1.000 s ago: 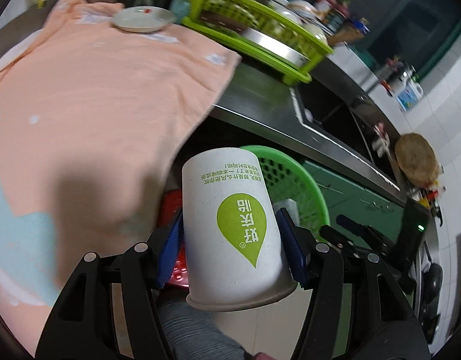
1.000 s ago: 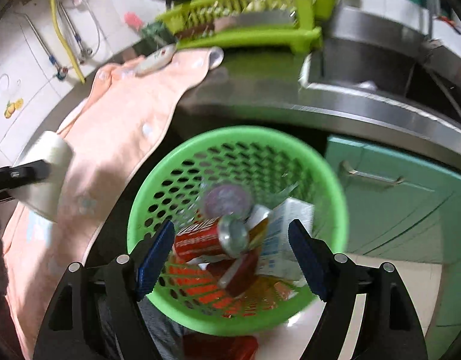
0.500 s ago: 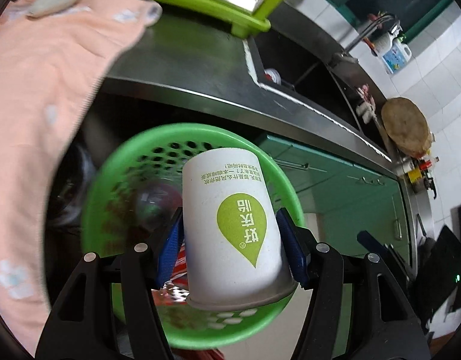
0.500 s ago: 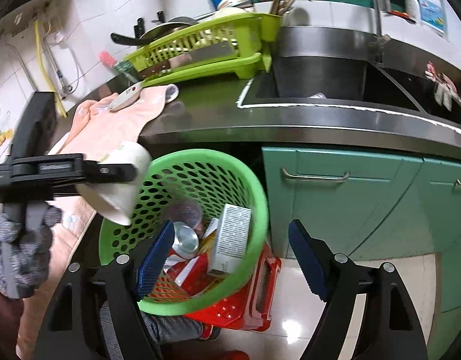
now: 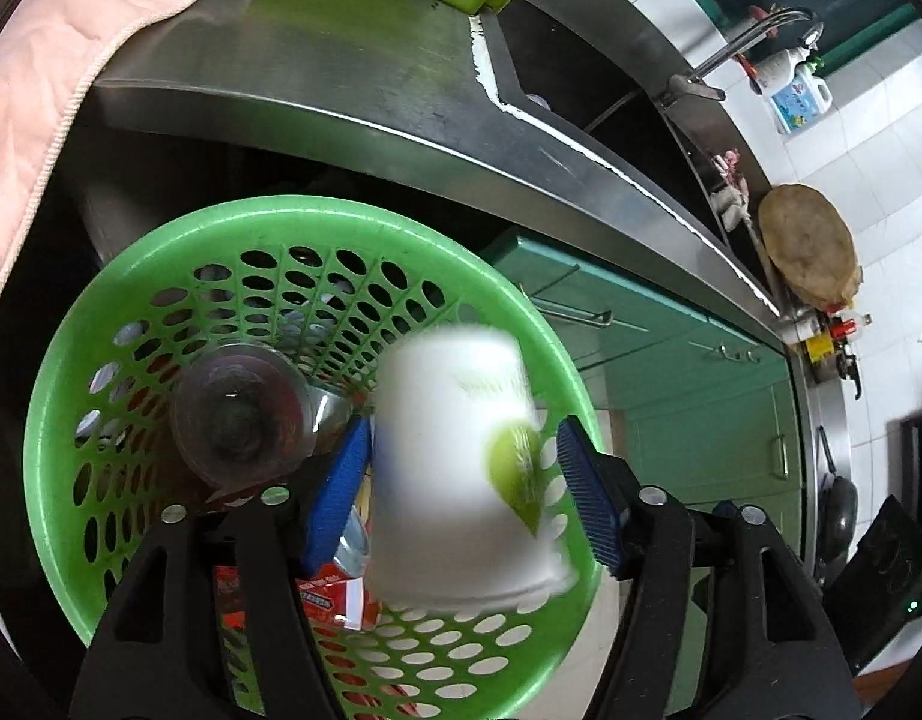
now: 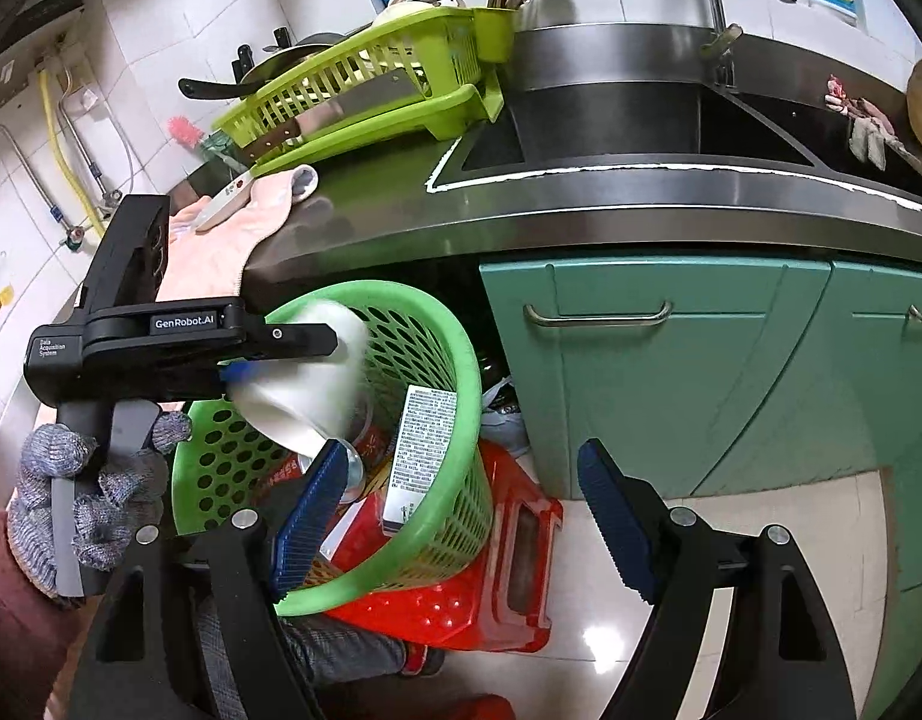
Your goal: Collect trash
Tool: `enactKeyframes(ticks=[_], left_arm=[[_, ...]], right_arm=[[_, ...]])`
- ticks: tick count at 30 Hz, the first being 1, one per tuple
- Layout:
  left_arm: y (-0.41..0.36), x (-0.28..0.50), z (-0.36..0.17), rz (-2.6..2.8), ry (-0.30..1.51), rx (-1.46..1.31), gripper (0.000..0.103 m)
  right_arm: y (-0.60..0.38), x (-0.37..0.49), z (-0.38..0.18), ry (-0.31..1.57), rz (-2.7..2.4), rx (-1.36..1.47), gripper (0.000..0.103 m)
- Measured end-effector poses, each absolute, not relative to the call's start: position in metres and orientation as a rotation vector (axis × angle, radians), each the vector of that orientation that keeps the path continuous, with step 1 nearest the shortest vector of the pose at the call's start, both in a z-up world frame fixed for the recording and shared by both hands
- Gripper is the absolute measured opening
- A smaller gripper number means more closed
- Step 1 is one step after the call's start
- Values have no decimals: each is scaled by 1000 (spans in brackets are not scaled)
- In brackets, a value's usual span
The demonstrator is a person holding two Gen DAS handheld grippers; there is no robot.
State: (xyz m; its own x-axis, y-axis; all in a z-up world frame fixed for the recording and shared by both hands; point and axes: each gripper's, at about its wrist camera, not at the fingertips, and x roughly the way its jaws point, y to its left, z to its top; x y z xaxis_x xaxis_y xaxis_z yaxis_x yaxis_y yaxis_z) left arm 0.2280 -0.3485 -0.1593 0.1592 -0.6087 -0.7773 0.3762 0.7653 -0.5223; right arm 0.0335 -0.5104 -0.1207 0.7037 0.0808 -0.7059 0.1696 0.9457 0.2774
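Note:
A white paper cup (image 5: 461,468) with a green drop logo is blurred and tilted between the fingers of my left gripper (image 5: 464,486), right over the green trash basket (image 5: 161,252). The fingers stand wider than the cup, so the gripper is open and the cup is loose. In the right wrist view the cup (image 6: 305,384) sits at the basket's rim (image 6: 461,354), under the left gripper. The basket holds a clear glass (image 5: 239,414), a can, red wrappers and a white carton (image 6: 419,450). My right gripper (image 6: 461,504) is open and empty in front of the basket.
The basket rests on a red stool (image 6: 497,570) on the tiled floor. A steel counter edge (image 6: 641,222) and sink lie behind it, with green cabinets (image 6: 701,360) below. A lime dish rack (image 6: 365,90) and a pink towel (image 5: 59,48) lie on the counter.
My left gripper has opened and the cup has slipped, tilting and blurring over the basket. Both views have moved closer to the basket and away from the towel.

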Motion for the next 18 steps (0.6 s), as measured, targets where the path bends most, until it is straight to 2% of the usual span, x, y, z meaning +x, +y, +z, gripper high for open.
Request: enactKeyframes(ticks=[6, 16, 18], left_arm=[[-339, 220, -144, -720, 1184, -223, 69], [-276, 182, -77, -645, 999, -163, 81], [-262, 172, -65, -629, 964, -159, 84]], right_arm=[[-499, 26, -111, 763, -42, 316, 76], [-465, 9, -82, 688, -16, 287, 76], [-453, 7, -75, 675, -11, 272, 79]])
